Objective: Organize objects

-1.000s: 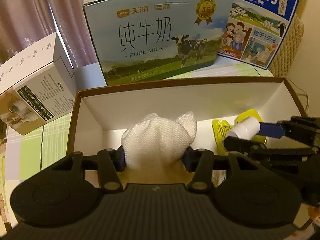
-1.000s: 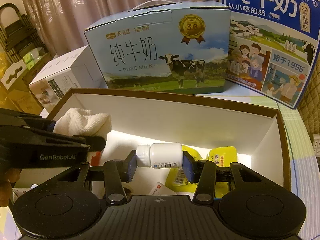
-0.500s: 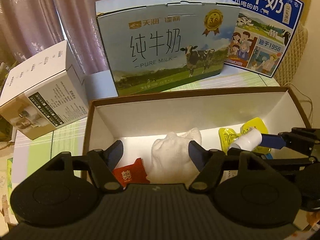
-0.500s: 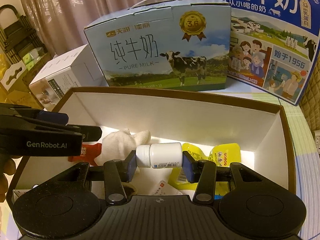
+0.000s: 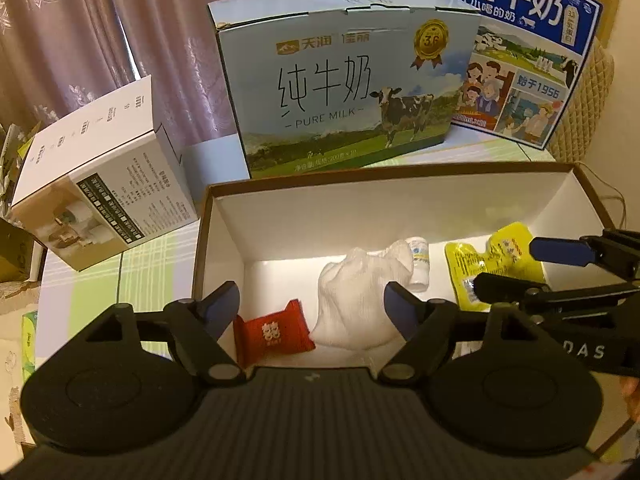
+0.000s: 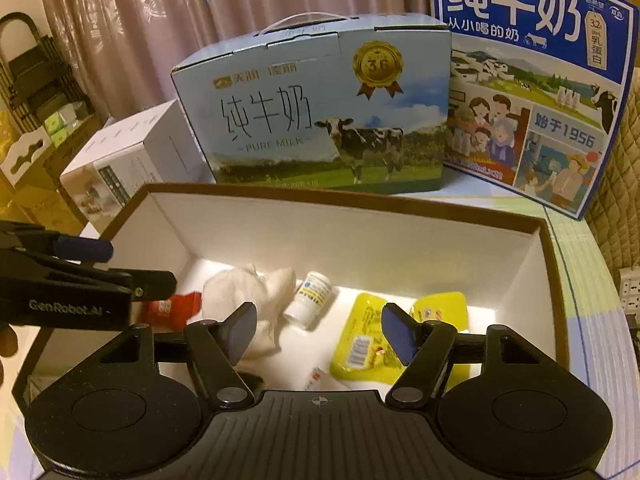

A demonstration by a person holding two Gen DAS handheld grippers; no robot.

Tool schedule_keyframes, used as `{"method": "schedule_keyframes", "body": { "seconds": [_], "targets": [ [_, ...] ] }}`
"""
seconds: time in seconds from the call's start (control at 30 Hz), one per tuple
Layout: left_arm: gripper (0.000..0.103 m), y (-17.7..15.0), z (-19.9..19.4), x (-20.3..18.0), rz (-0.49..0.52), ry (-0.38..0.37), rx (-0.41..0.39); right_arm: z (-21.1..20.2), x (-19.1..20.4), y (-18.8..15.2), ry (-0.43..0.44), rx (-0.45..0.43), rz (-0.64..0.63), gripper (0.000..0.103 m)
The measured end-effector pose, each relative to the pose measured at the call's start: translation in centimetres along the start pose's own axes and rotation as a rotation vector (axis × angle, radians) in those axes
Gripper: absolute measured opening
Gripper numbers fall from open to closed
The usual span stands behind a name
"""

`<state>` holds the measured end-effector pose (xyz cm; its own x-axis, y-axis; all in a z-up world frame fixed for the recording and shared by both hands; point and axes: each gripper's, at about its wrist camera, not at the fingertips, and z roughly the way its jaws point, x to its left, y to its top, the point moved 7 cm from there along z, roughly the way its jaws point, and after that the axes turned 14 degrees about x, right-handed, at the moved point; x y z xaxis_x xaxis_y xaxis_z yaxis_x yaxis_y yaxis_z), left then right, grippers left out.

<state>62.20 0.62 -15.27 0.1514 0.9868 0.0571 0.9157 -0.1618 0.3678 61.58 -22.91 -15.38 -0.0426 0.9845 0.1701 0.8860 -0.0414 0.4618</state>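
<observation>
- White bottle point(image 6: 313, 299) lying lower centre of the right wrist frame, on the floor of the brown-rimmed box point(image 6: 344, 200), just released by the right gripper point(image 6: 318, 334), now spread wide and empty.
- White cloth point(image 5: 362, 298) dropped too (touching the bottle); left gripper point(image 5: 312, 312) wide, empty.
- Both deposits apparently done.
- Red packet point(image 5: 272, 332) and yellow pouches point(image 6: 370, 338) alongside, crowding any next placement.

Left gripper point(image 5: 312, 308): jaws spread wide, holding nothing. Right gripper point(image 6: 318, 330): jaws spread wide, holding nothing, level alongside.
</observation>
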Motion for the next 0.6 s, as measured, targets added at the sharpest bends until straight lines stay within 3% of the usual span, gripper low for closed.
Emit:
{"method": "schedule_keyframes", "body": {
  "seconds": [0.27, 0.6],
  "targets": [
    [0.080, -1.4, -1.4, 0.0, 0.015, 0.013, -0.011, -1.8, -0.2, -1.8, 0.011, 0.017, -0.004, 0.067],
    [0.086, -3.6, -6.5, -1.7, 0.081, 0.030, -0.085, -5.8, 0.1, -4.0, 0.008, -0.008, -0.029, 0.068]
  ]
}}
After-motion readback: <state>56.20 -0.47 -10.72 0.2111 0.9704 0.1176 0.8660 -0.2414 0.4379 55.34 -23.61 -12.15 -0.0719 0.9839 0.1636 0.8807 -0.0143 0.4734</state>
